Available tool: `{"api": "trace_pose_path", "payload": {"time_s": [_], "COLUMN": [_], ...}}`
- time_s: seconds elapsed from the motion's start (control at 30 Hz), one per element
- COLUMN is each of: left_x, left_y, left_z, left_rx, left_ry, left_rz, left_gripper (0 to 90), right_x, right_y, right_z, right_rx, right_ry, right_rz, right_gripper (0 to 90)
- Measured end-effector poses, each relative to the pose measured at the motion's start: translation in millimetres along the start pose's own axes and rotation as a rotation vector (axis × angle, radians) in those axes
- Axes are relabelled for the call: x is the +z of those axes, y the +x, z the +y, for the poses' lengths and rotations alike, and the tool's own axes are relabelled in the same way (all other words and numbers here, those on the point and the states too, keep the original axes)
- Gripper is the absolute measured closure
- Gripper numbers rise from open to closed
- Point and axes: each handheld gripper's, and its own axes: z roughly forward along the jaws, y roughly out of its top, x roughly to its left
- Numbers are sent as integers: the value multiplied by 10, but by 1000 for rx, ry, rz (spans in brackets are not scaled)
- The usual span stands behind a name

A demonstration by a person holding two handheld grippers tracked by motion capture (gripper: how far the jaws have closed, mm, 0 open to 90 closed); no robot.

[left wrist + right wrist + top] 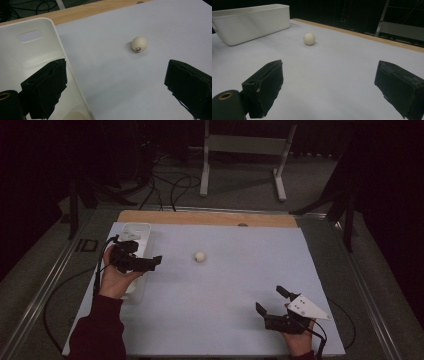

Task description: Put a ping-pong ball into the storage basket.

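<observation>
We see a bench (225, 320) with a pale blue-white top and a wooden strip along its far edge. One egg (200, 256) lies on the bare top, a bit left of centre toward the far side, touching nothing. In the left gripper view the egg (139, 44) shows a small dark mark on its shell; in the right gripper view it (309, 39) sits well ahead of the jaws.

White bin (142, 232) stands at the far left of the bench, long side running near to far, with a handle slot in its end wall (29, 36). Something pale and rounded shows in the bin bottom, too cropped to tell what.

Left tool (156, 260) is held over the bin's right rim, jaws spread wide, nothing between them; one jaw over the bin, the other over the top. Right tool (270, 299) hovers near the right near corner, well apart from the egg, jaws spread wide and empty, grey plate (307, 307) on top. Dark red sleeve (100, 330) at near left.
</observation>
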Motion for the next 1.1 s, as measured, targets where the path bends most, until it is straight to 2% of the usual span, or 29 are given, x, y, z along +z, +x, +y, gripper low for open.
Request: {"api": "trace_pose_path", "payload": {"time_s": [0.47, 1.1], "left_x": [121, 272], "left_y": [-198, -372], "left_z": [56, 118], "left_rx": [43, 68], "left_ry": [9, 11], "left_rz": [-35, -67], "left_gripper": [50, 51], "right_x": [-6, -3], "right_y": [0, -7], "right_z": [2, 1], "right_rx": [-2, 1], "right_ry": [-5, -5], "right_rz": [3, 3], "right_gripper": [81, 81]}}
